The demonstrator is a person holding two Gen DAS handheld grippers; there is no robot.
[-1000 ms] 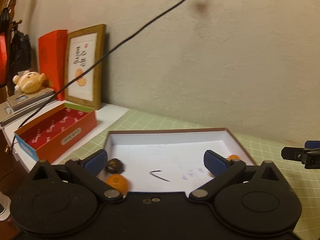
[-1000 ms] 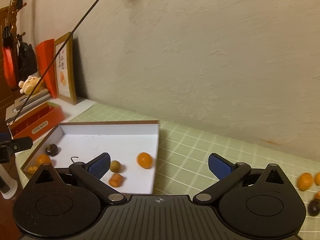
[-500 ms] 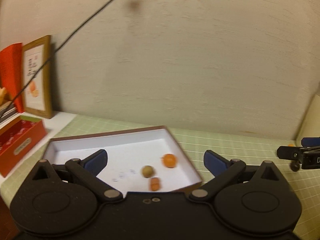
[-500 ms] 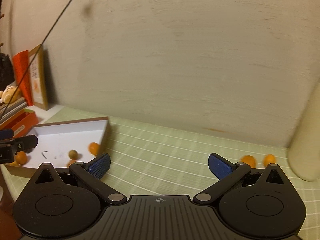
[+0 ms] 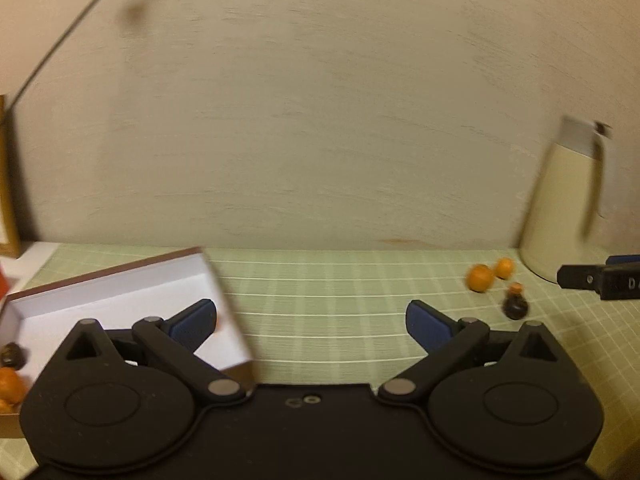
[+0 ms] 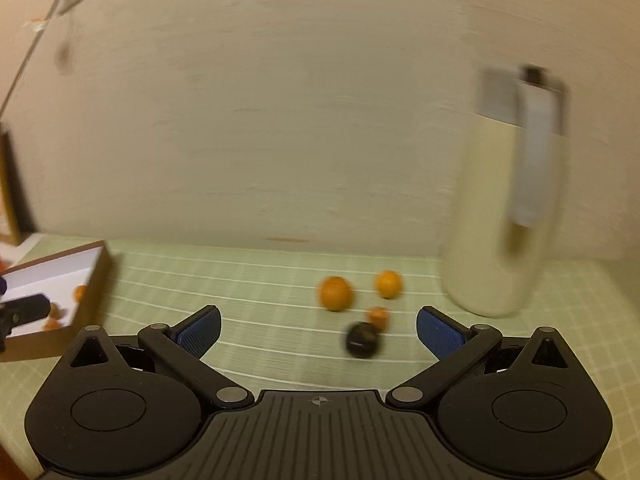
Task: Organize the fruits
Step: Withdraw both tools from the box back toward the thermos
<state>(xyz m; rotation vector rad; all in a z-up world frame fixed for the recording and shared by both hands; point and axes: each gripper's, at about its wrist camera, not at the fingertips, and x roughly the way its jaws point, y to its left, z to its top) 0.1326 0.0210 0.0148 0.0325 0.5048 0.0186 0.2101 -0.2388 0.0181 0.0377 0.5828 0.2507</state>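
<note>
A shallow white box with brown sides (image 5: 120, 292) lies at the left of the green checked mat and also shows in the right wrist view (image 6: 92, 280). It holds several small fruits, among them an orange one (image 5: 10, 384) and a dark one (image 5: 14, 354). Loose on the mat to the right lie two orange fruits (image 6: 336, 293) (image 6: 388, 284), a smaller orange one (image 6: 378, 316) and a dark one (image 6: 362, 340). My right gripper (image 6: 318, 330) is open and empty, just short of them. My left gripper (image 5: 312, 320) is open and empty over the box's right corner.
A tall cream jug (image 6: 504, 216) stands behind and to the right of the loose fruits, close to the wall; it also shows in the left wrist view (image 5: 564, 208). A picture frame (image 5: 8, 184) stands at the far left. A black cable (image 5: 68, 36) hangs across the wall.
Both grippers have swung to the right, away from the box and towards the loose fruits and the jug. Both stayed open and empty. The views are motion-blurred.
</note>
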